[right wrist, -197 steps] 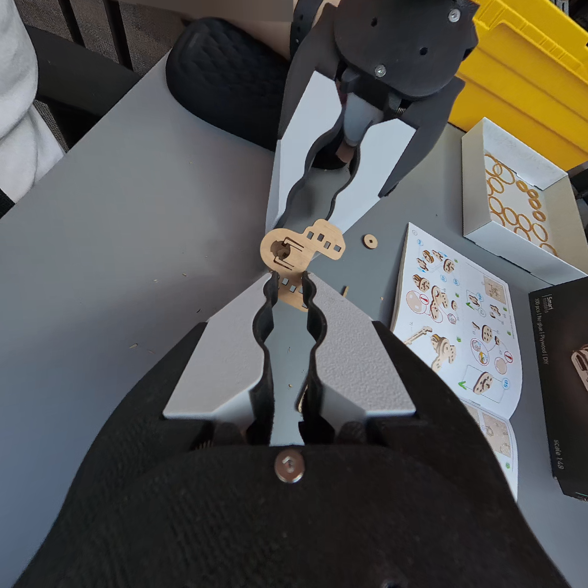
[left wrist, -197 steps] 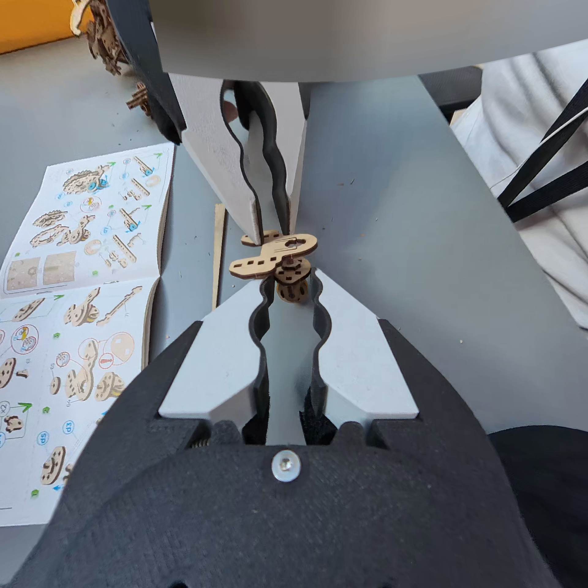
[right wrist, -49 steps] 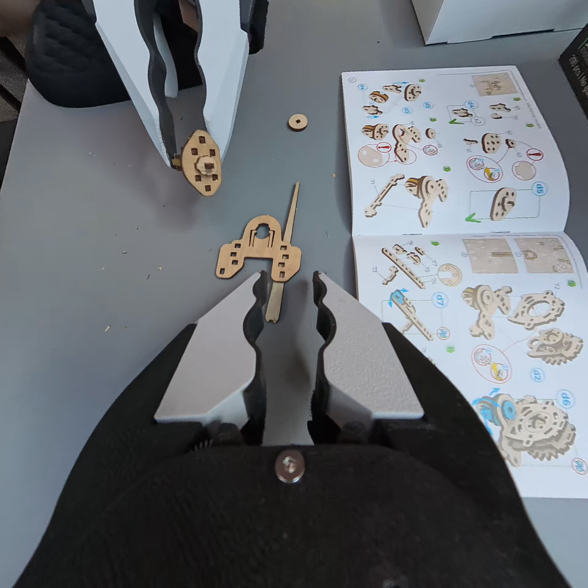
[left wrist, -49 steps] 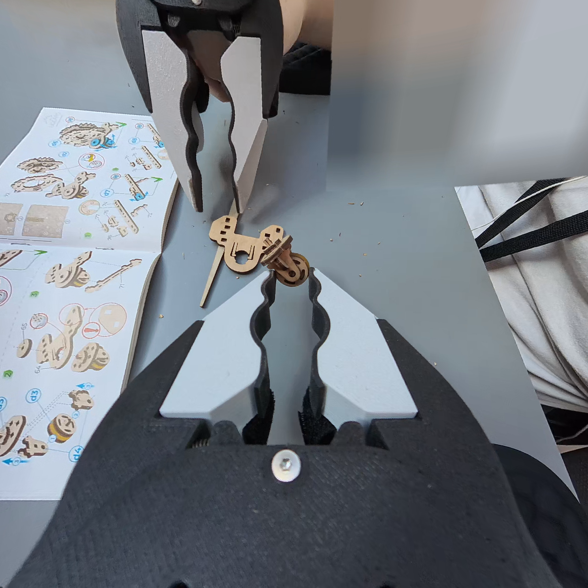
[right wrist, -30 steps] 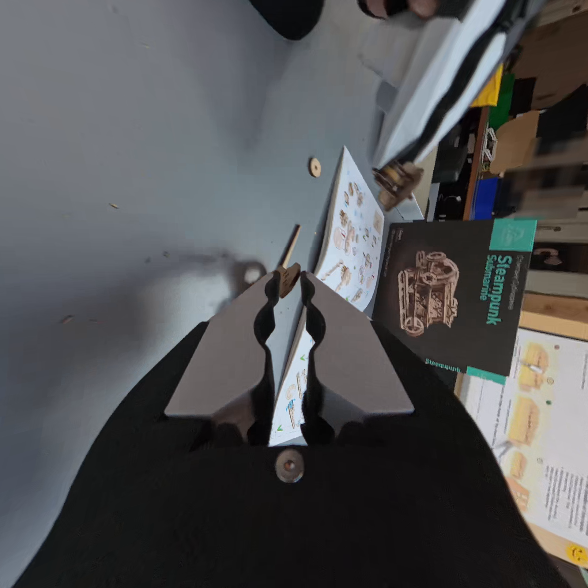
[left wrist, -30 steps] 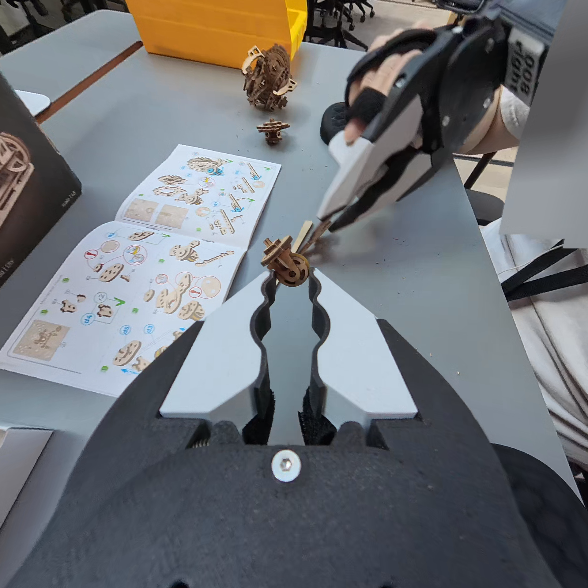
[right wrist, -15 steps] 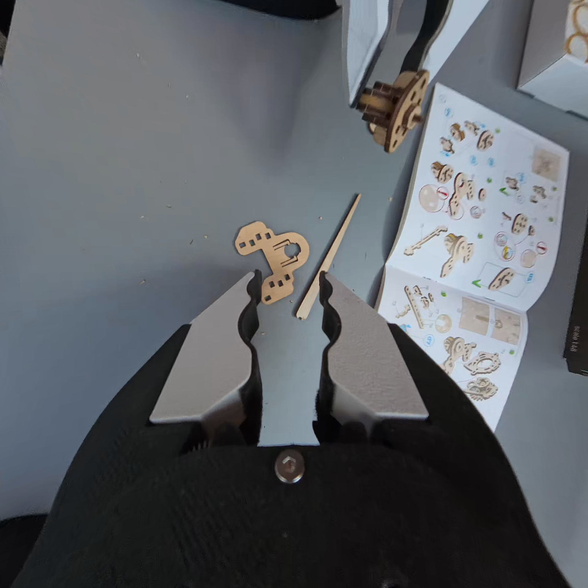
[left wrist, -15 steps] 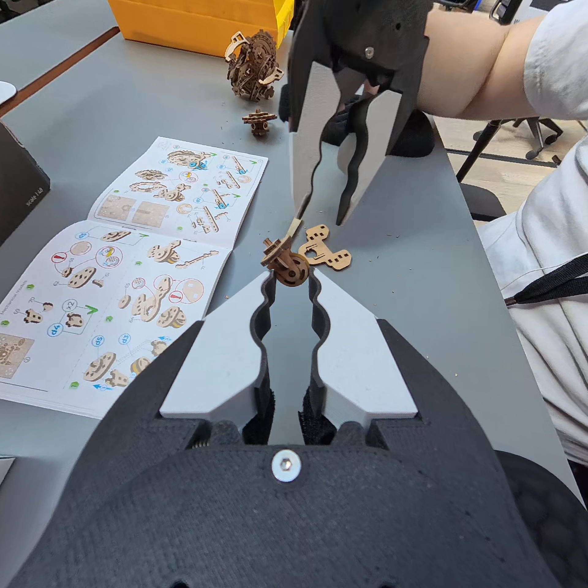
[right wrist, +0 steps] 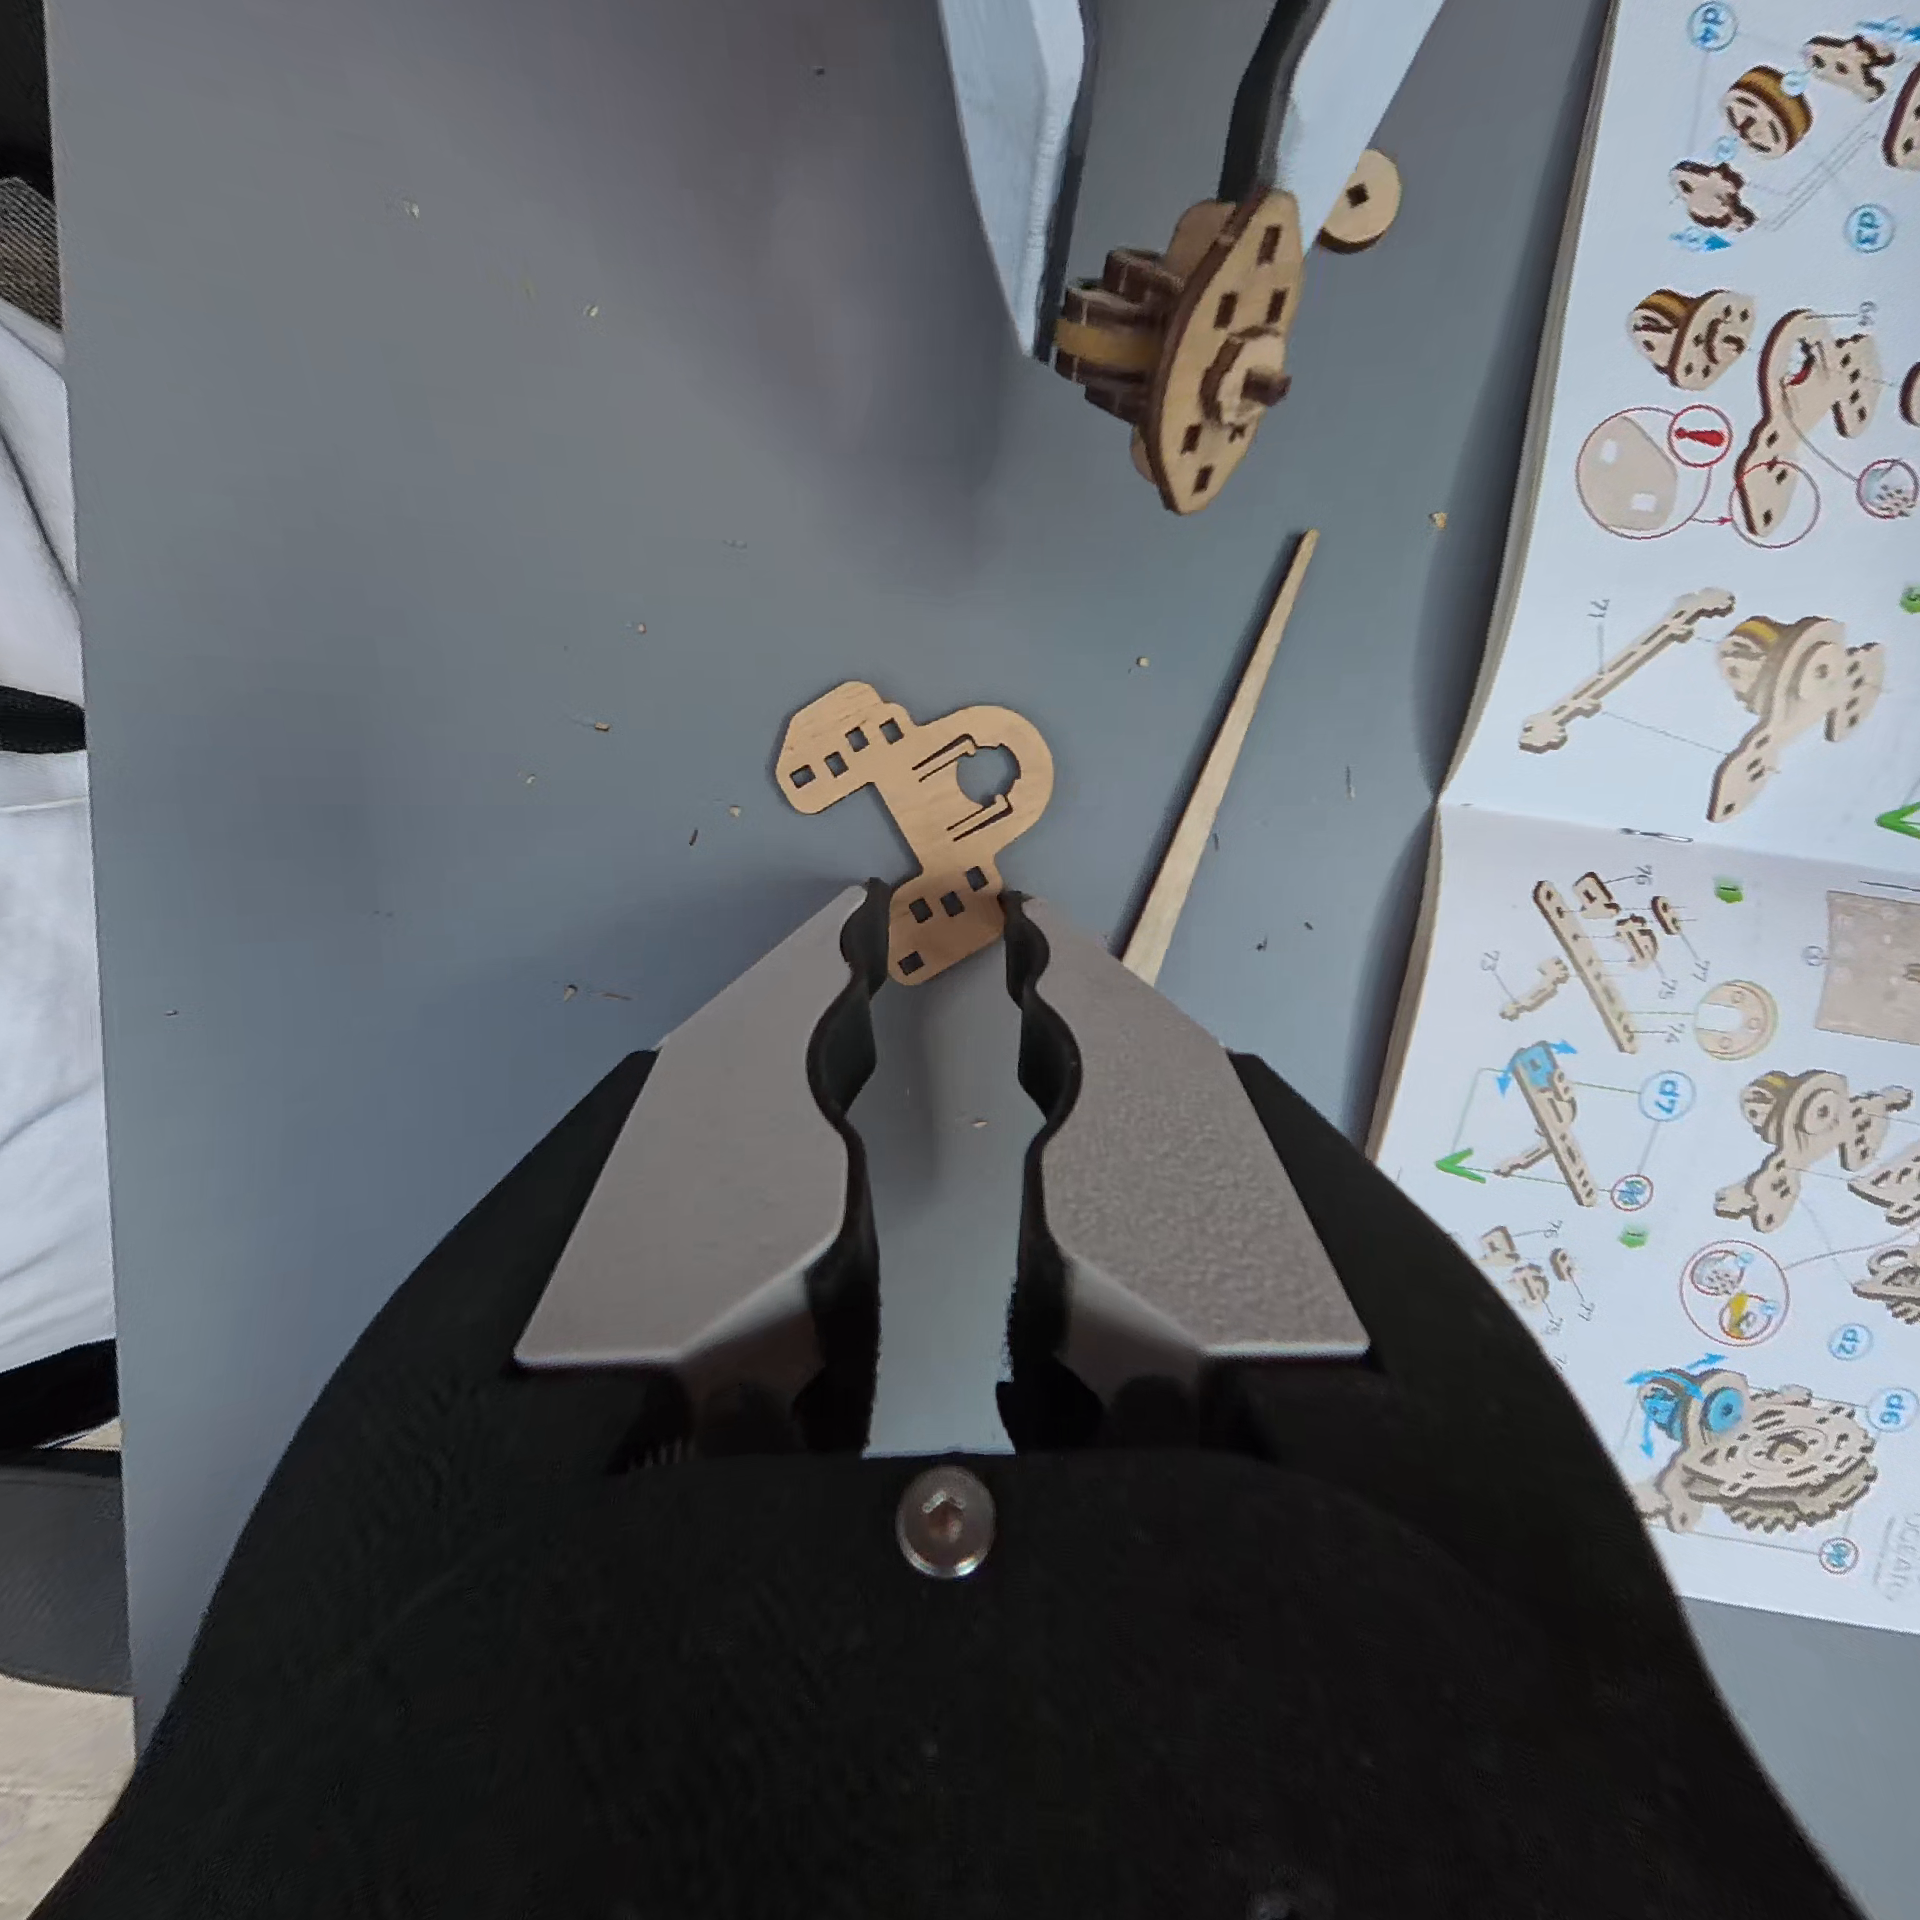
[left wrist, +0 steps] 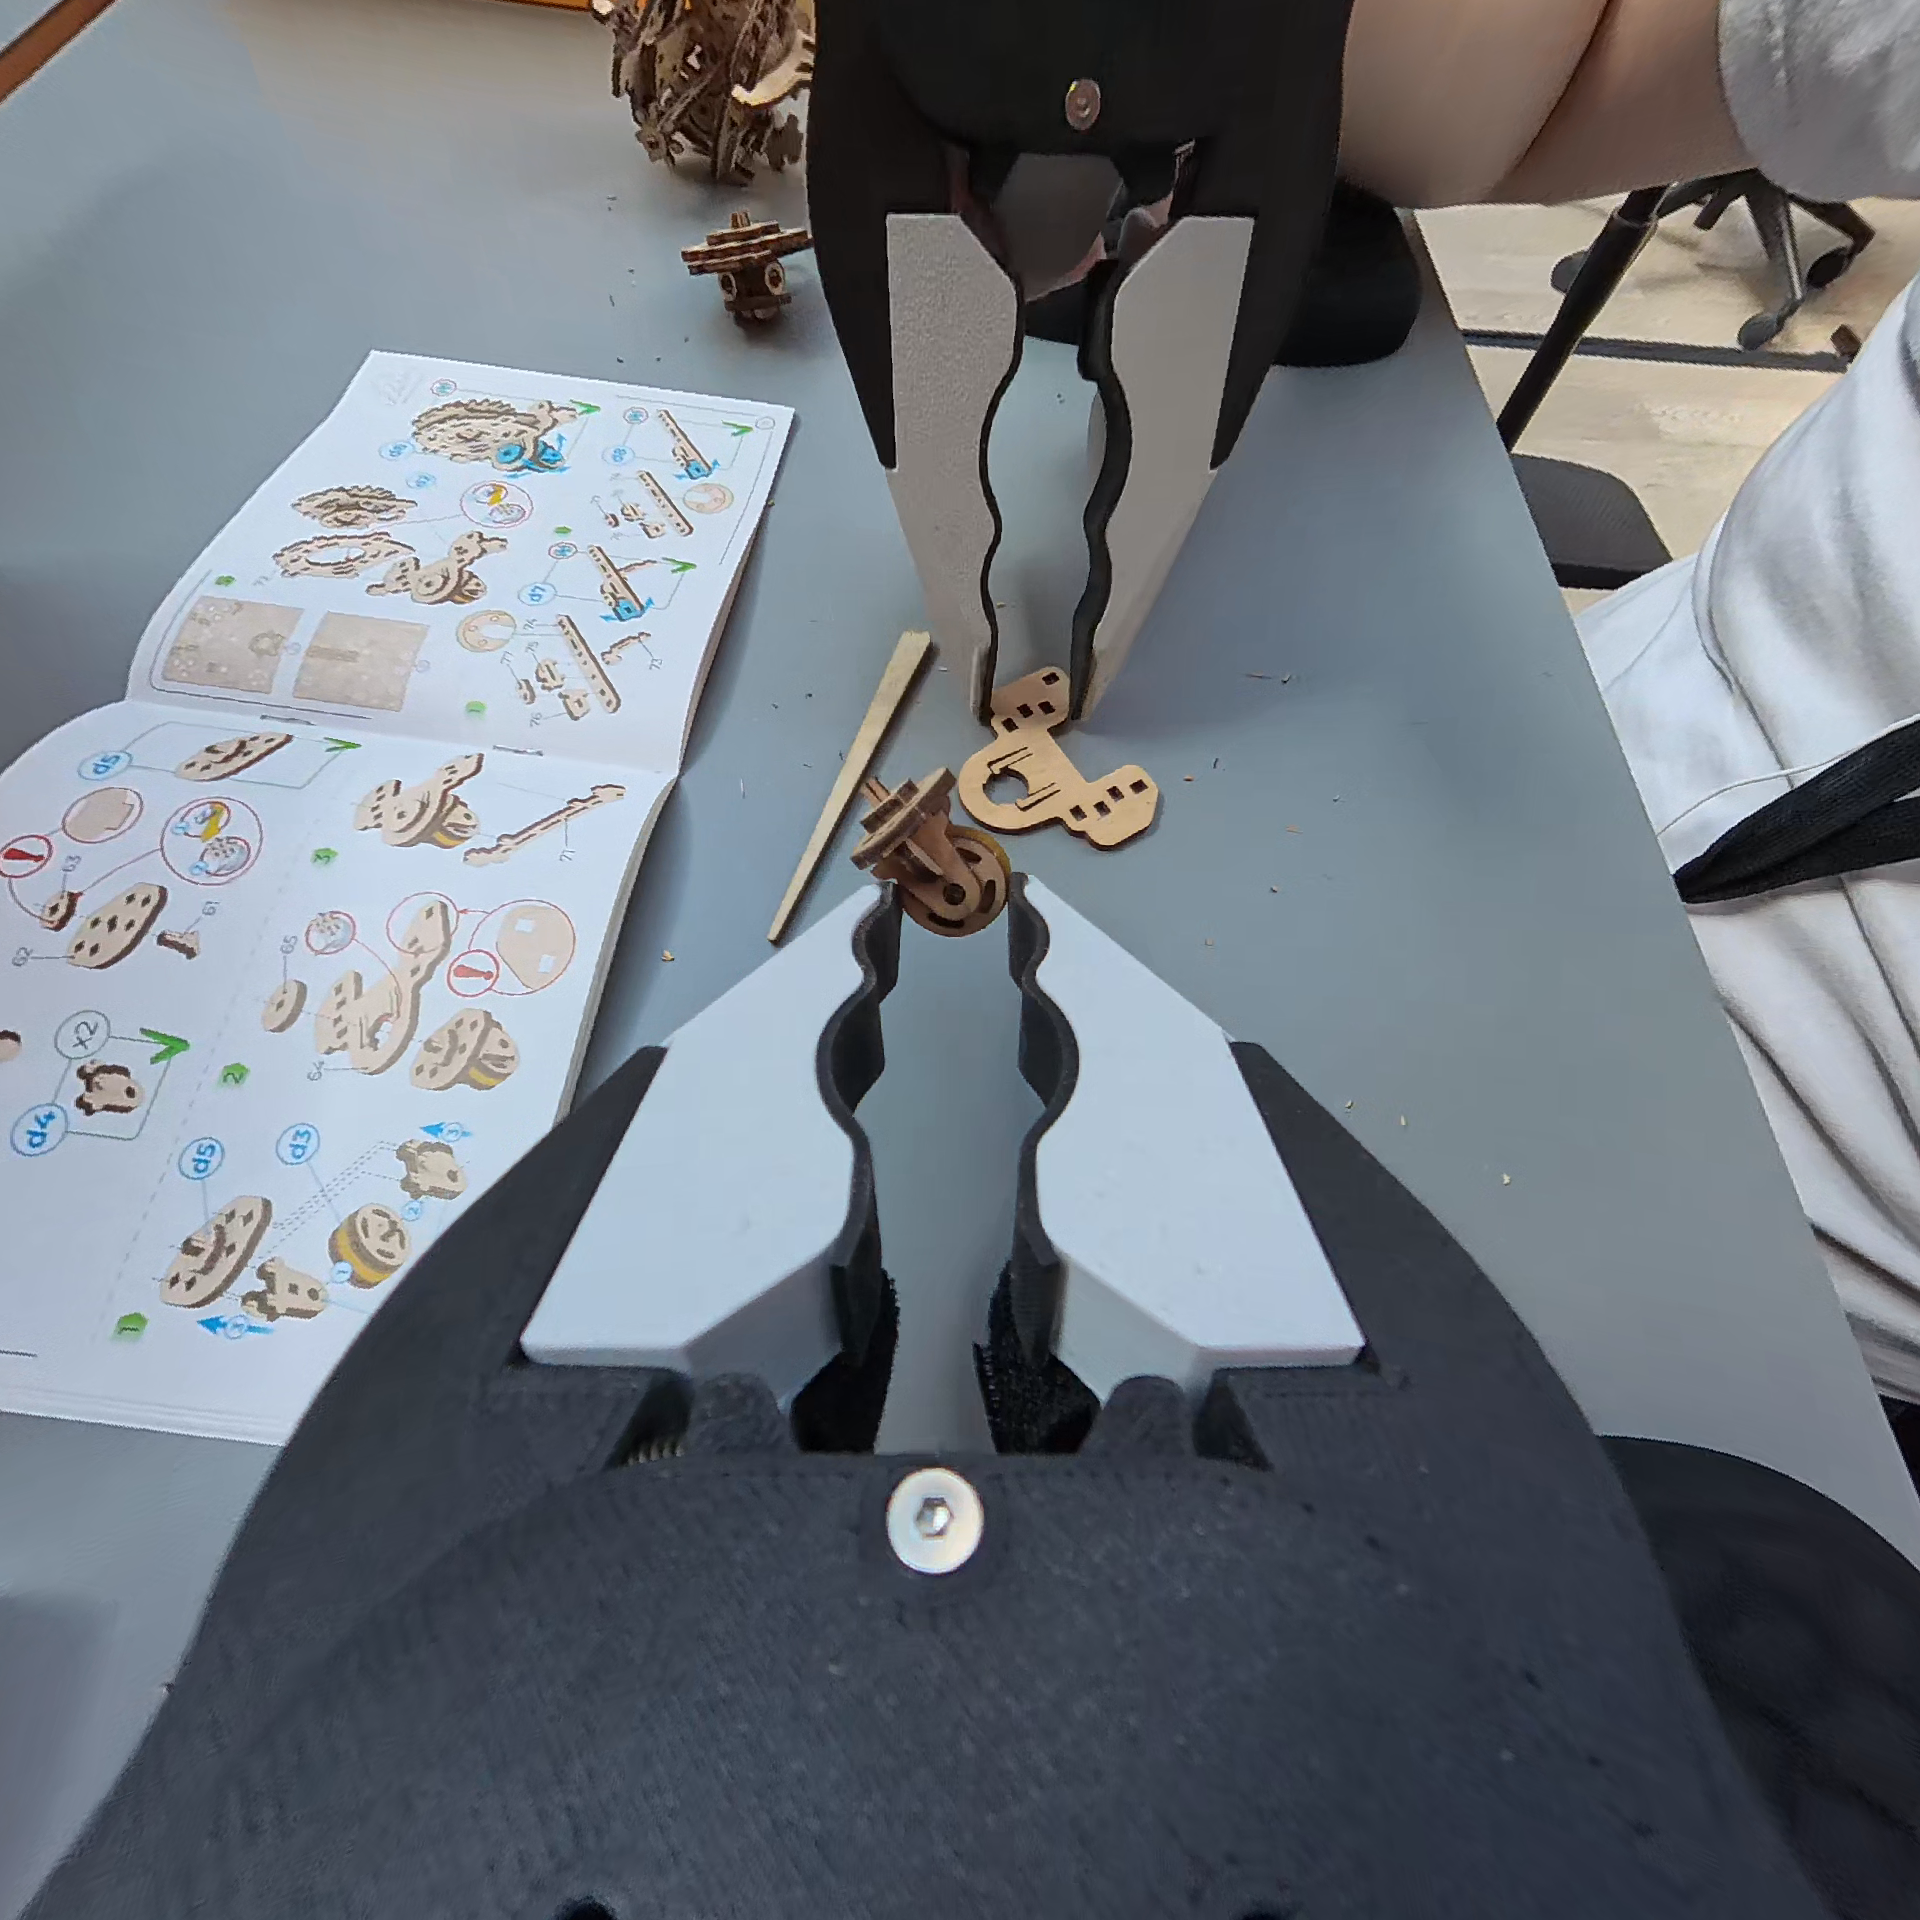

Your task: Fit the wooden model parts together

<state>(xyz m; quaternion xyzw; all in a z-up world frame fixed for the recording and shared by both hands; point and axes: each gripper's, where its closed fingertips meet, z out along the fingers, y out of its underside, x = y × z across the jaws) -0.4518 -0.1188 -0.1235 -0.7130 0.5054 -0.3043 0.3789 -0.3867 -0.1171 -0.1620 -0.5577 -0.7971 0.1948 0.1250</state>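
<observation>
My left gripper (left wrist: 940,896) is shut on a small wooden sub-assembly (left wrist: 928,854), an oval slotted plate on a round hub, and holds it just above the grey table. In the right wrist view it hangs at the top (right wrist: 1195,343). A flat wooden plate with a notched hole and slotted lobes (left wrist: 1055,781) lies on the table. My right gripper (right wrist: 935,912) points down at it, jaws closed against both edges of one lobe (right wrist: 940,930). In the left wrist view the right gripper (left wrist: 1031,698) stands on the plate's far lobe.
An open instruction booklet (left wrist: 395,779) lies left of the parts and shows in the right wrist view (right wrist: 1714,831). A thin wooden stick (left wrist: 852,790) lies beside the plate. A round washer (right wrist: 1359,203), two built wooden models (left wrist: 717,73) and a black pad (left wrist: 1340,281) sit farther off. The table edge runs along the right (left wrist: 1621,935). My right fingertips sit around 9 cm from my left ones.
The two parts, held together in the air earlier, are apart. The flat plate now lies on the table. My right gripper has come down and narrowed its jaws onto one lobe. The left still holds the sub-assembly.
</observation>
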